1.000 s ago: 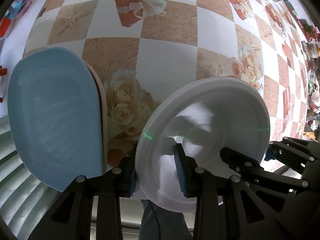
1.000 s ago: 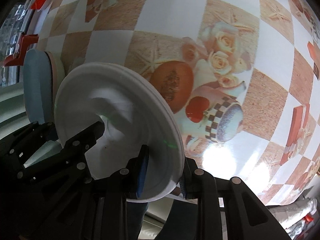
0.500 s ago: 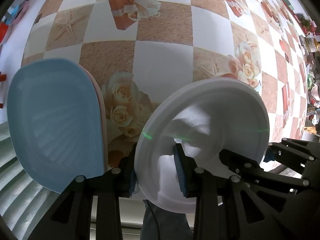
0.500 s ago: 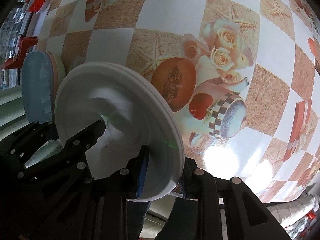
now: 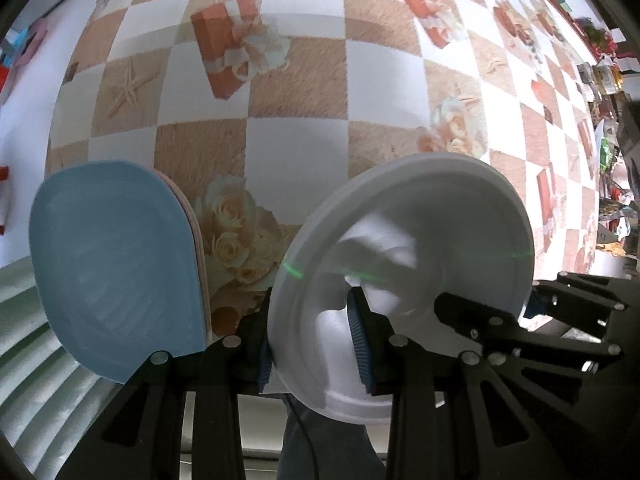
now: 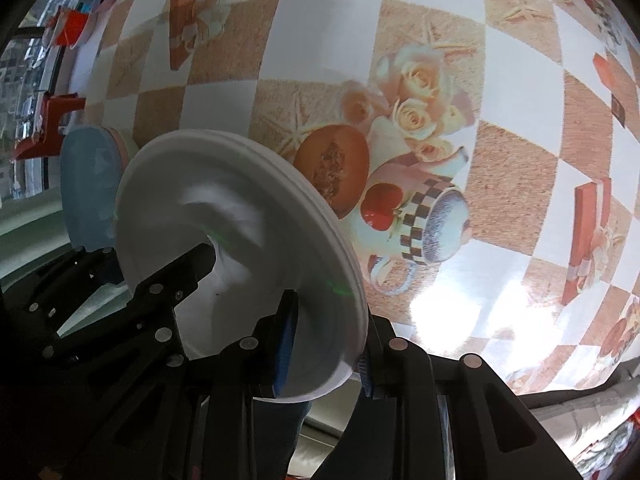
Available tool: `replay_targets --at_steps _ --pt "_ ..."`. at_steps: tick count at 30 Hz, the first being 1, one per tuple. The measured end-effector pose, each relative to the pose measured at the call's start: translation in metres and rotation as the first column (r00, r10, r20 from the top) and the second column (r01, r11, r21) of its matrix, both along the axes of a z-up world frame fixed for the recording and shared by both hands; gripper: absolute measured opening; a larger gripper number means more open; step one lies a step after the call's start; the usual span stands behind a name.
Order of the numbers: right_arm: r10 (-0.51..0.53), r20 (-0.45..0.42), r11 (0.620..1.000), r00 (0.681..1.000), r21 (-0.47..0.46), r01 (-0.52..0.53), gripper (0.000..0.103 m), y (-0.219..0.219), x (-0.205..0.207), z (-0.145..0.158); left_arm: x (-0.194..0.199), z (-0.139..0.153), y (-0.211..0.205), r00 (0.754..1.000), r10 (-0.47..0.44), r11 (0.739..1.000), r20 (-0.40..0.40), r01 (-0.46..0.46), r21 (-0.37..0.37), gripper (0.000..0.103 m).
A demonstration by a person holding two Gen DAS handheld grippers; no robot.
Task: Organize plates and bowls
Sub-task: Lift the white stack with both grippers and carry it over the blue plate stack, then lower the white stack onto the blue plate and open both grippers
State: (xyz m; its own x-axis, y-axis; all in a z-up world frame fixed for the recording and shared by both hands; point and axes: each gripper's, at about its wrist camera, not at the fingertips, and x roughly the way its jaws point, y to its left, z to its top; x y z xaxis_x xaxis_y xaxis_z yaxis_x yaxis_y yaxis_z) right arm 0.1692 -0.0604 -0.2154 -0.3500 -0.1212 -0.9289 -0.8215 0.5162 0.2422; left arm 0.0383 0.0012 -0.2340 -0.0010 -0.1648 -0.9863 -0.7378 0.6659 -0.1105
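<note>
Bright daylight, a glare patch on the tablecloth (image 6: 448,312), strong fisheye bending and dark corners.

Worktop (image 5: 296,152): checkered cloth of tan and white squares, printed roses, gift boxes, starfish | Light: bright glare patch (image 6: 444,312) | Far edge: cluttered, blurred items (image 5: 600,68)

Both wrist views look steeply down along gripper fingers, close above checkered surface (image 5: 296,152); shared: white plate (image 5: 420,248), blue plate (image 6: 86,184), rose print.
</note>
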Motion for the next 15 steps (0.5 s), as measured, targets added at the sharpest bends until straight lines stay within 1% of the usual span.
replay_targets --at_steps 2,4,10,15 --pt "-0.021 -0.002 1.000 1.000 0.007 0.021 0.030 -0.001 0.006 0.005 0.003 0.006 -0.002 1.000 -0.014 1.000 -0.002 0.014 0.009 0.037" --pt "-0.039 -0.003 0.999 0.999 0.015 0.039 0.030 0.001 0.012 0.011 0.005 0.013 0.000 1.000 -0.005 1.000 0.013 0.005 0.010 0.036" --pt "-0.019 0.024 0.998 1.000 0.058 0.018 0.030 0.014 0.018 0.033 0.005 0.035 0.012 0.999 0.034 0.999 0.042 -0.035 0.040 0.036" --pt "0.010 0.038 0.996 0.999 0.084 -0.014 0.030 0.026 0.012 0.045 -0.005 0.051 0.024 0.996 0.074 0.995 0.056 -0.077 0.063 0.037"
